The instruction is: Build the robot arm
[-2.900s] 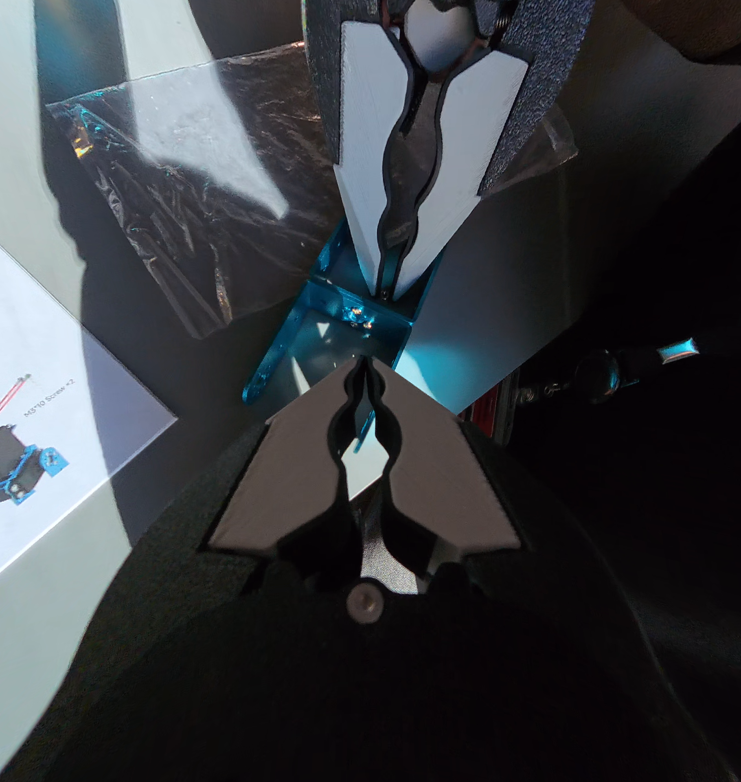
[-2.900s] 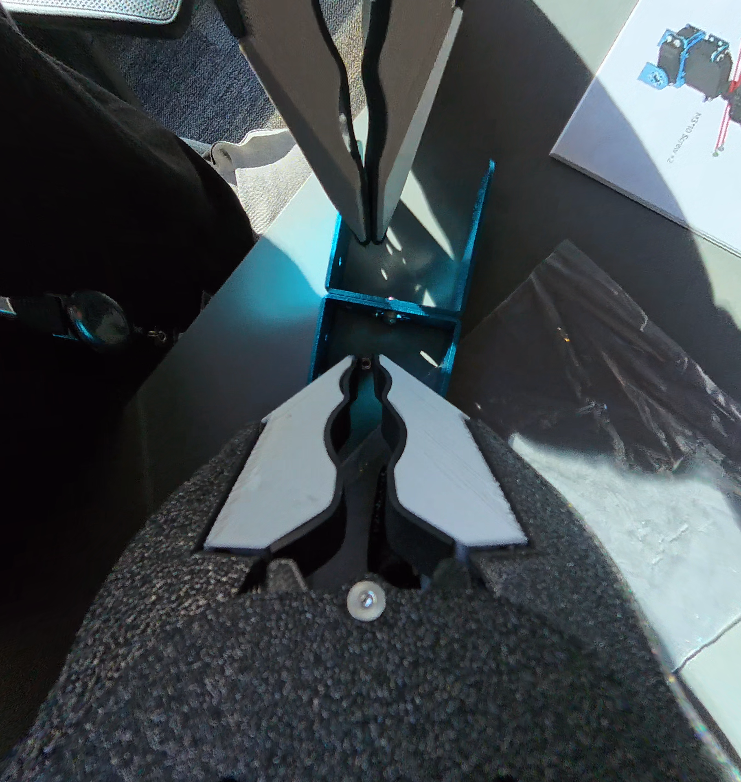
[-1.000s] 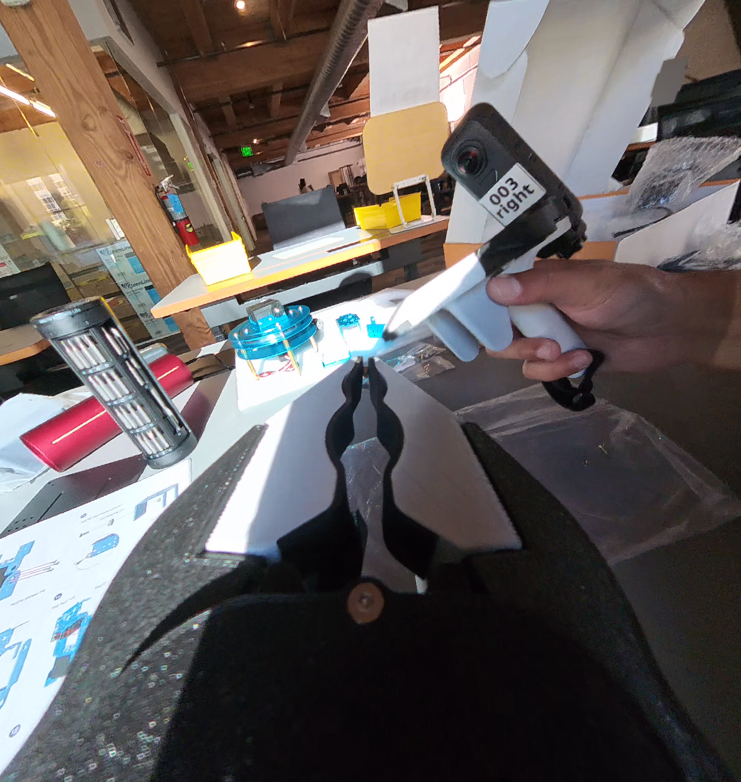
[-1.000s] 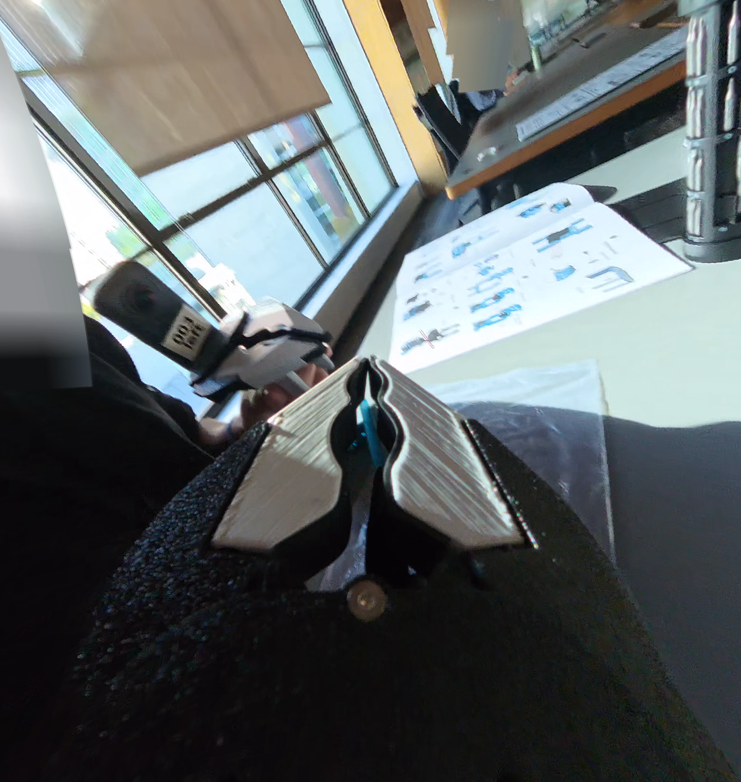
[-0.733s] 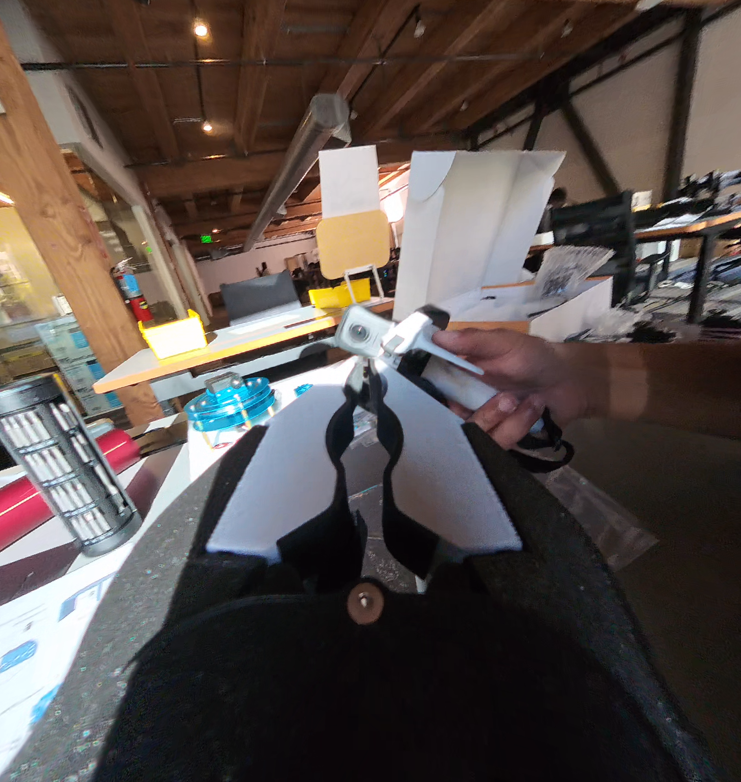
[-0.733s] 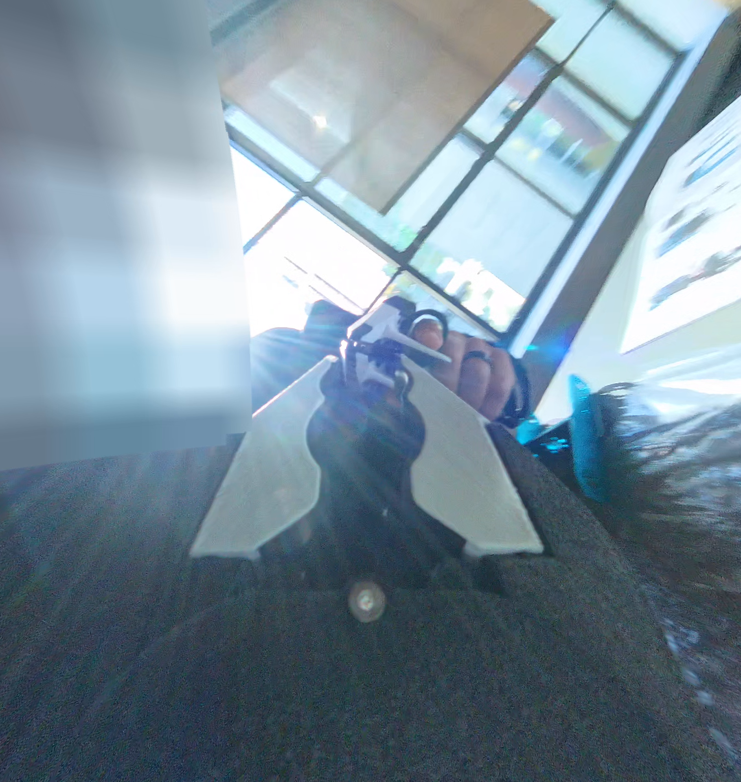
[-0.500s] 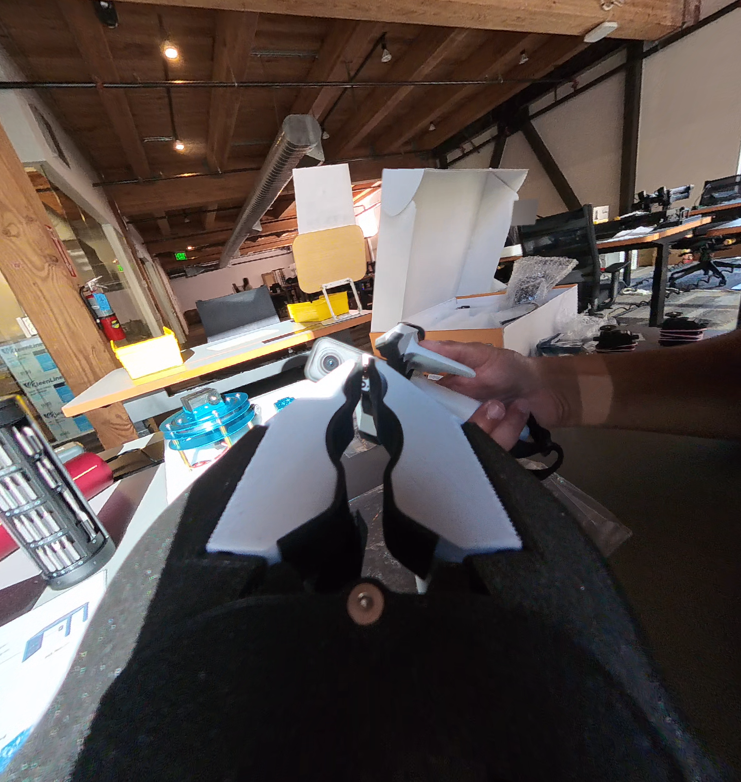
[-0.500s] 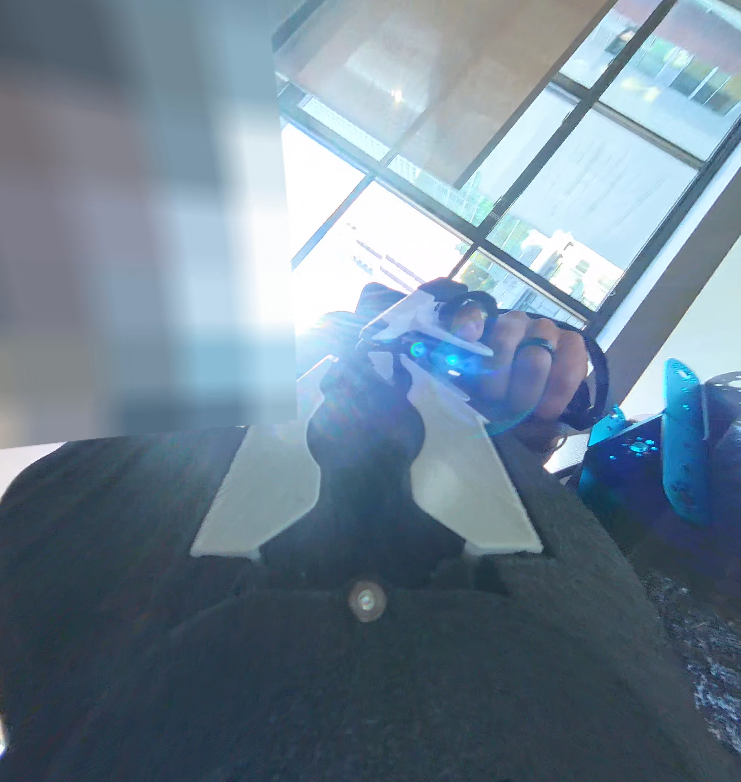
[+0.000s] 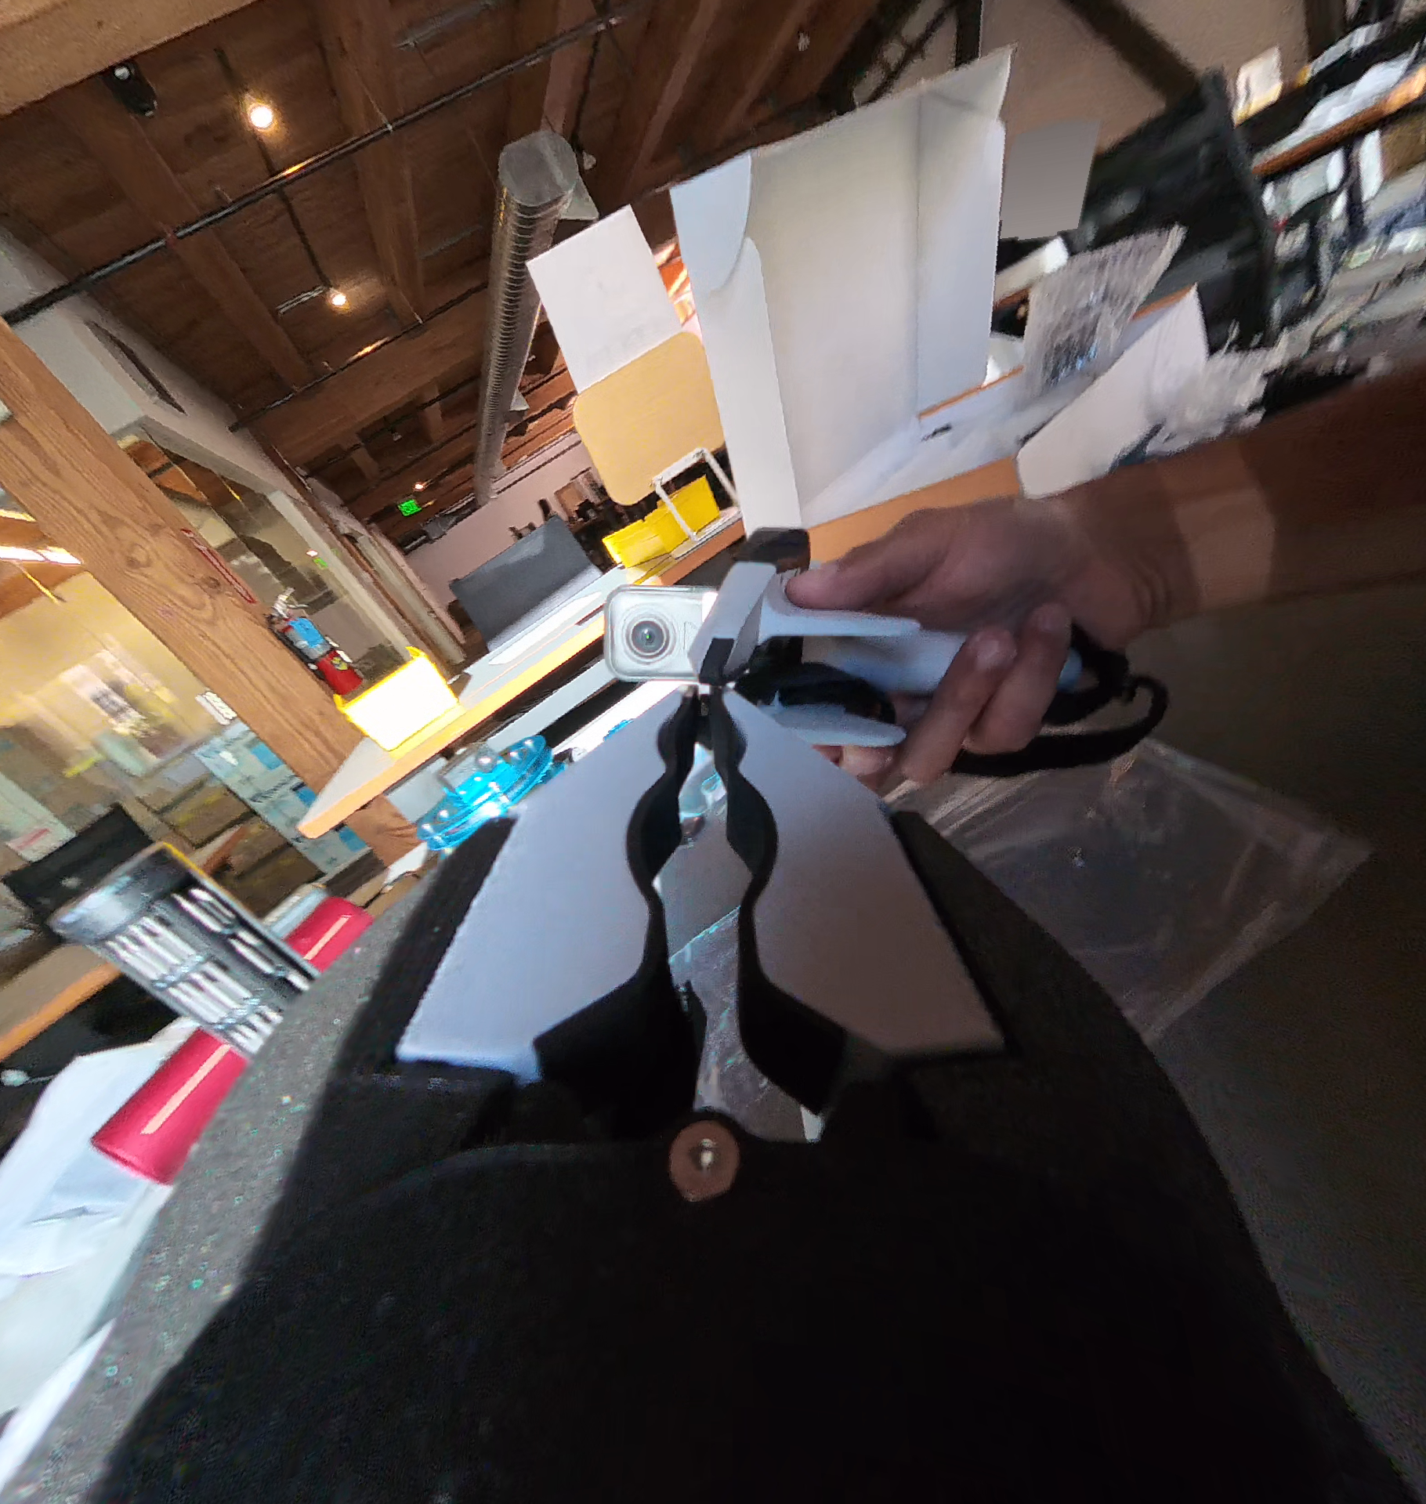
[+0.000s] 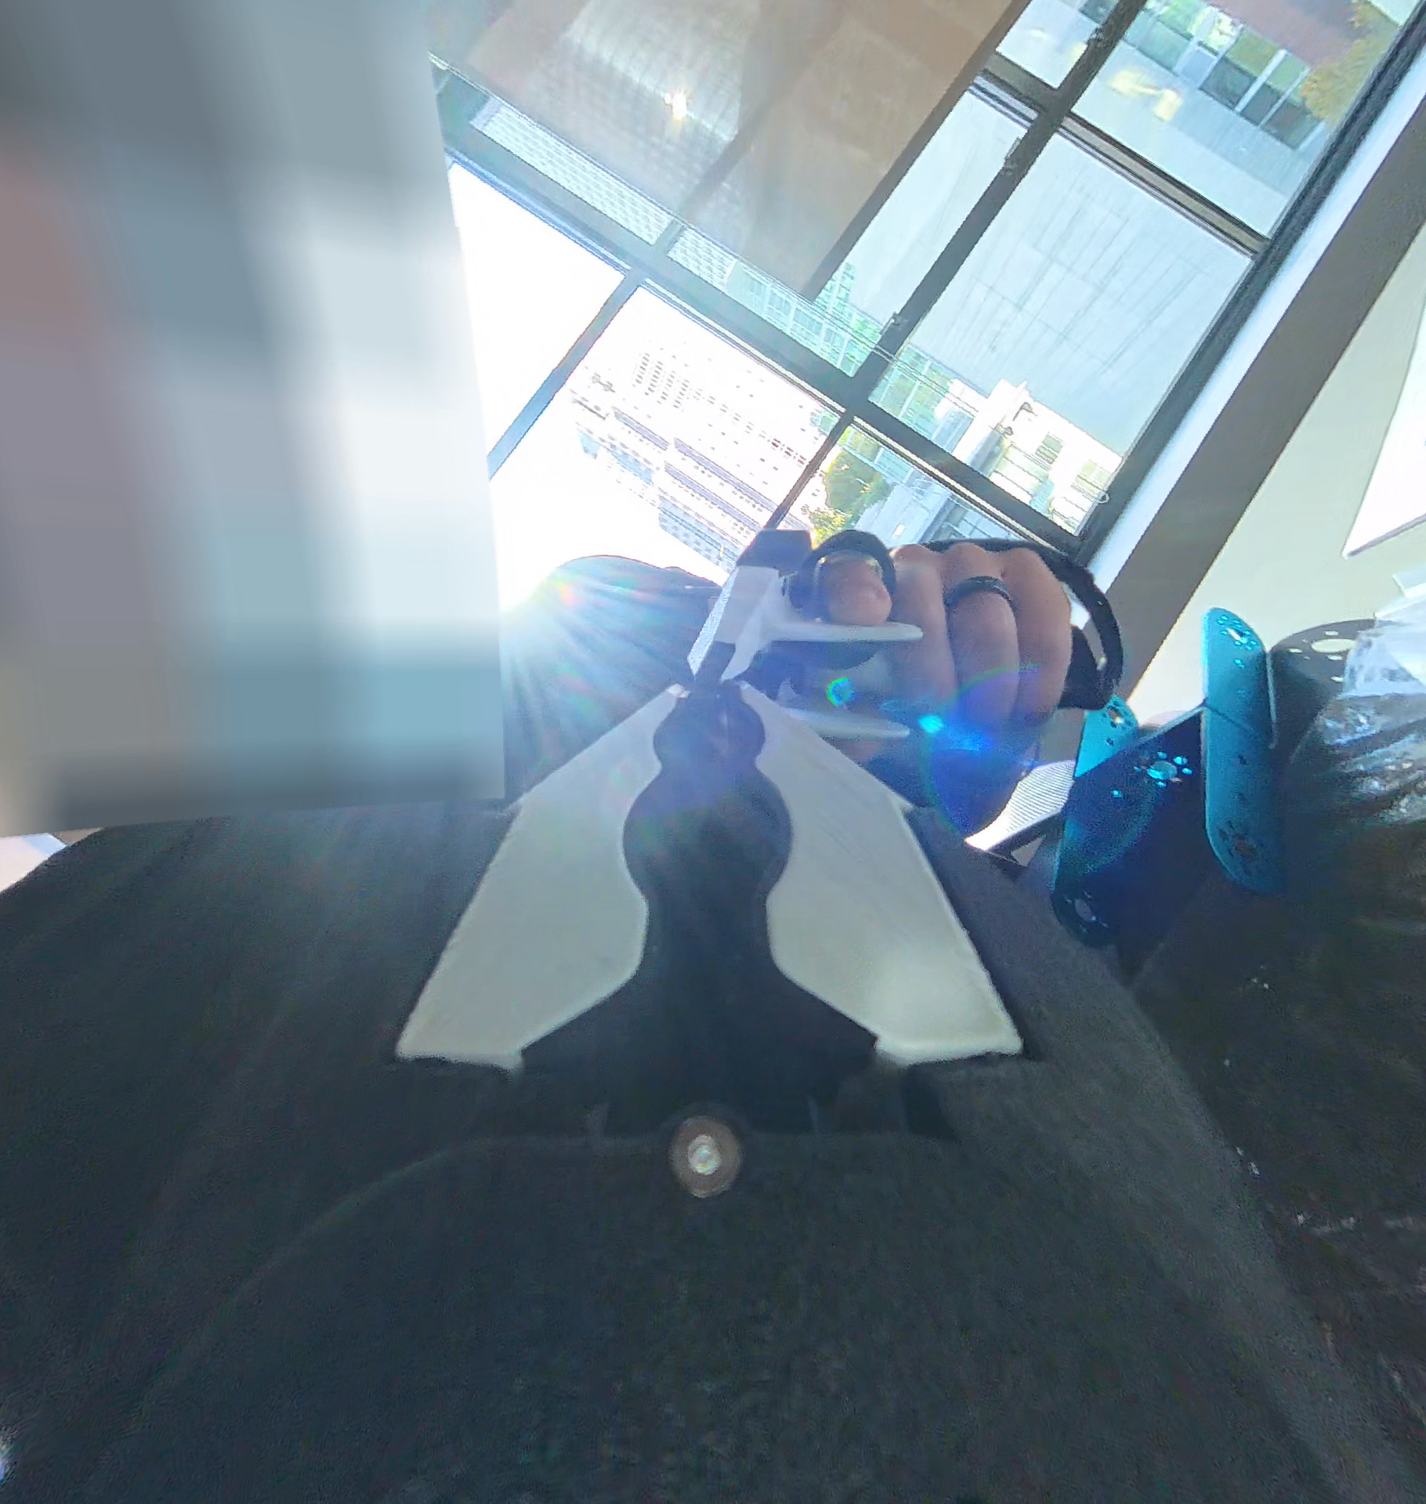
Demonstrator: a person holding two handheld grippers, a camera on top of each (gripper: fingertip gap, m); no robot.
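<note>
A: Well, left wrist view first. Left gripper [image 9: 703,701]: pale flat wedge fingers [image 9: 563,911] with wavy black inner edges, tips pressed together, nothing between them. Grainy black foam body below.

B: Beyond the tips?

A: A hand [image 9: 978,618] gripping the right gripper's white plastic handle [image 9: 840,639], its small white camera [image 9: 653,635] facing back, just past the left tips. Crinkled clear plastic bag [image 9: 1141,879] on the table, right. Far left: a black cylindrical bit rack [image 9: 181,952], a red tube [image 9: 197,1082], a blue metal disc [image 9: 482,793].

B: Right wrist view?

A: Right gripper [image 10: 710,692]: white wedge fingers, tips meeting, holding nothing. Sun flare over them. Beyond, a ringed hand [image 10: 978,627] on the left gripper's handle. Blue anodised bracket [image 10: 1231,749] with drilled holes lies right, apart from both grippers, beside dark crumpled plastic [image 10: 1393,781].

B: Readable writing?

A: None legible.
</note>
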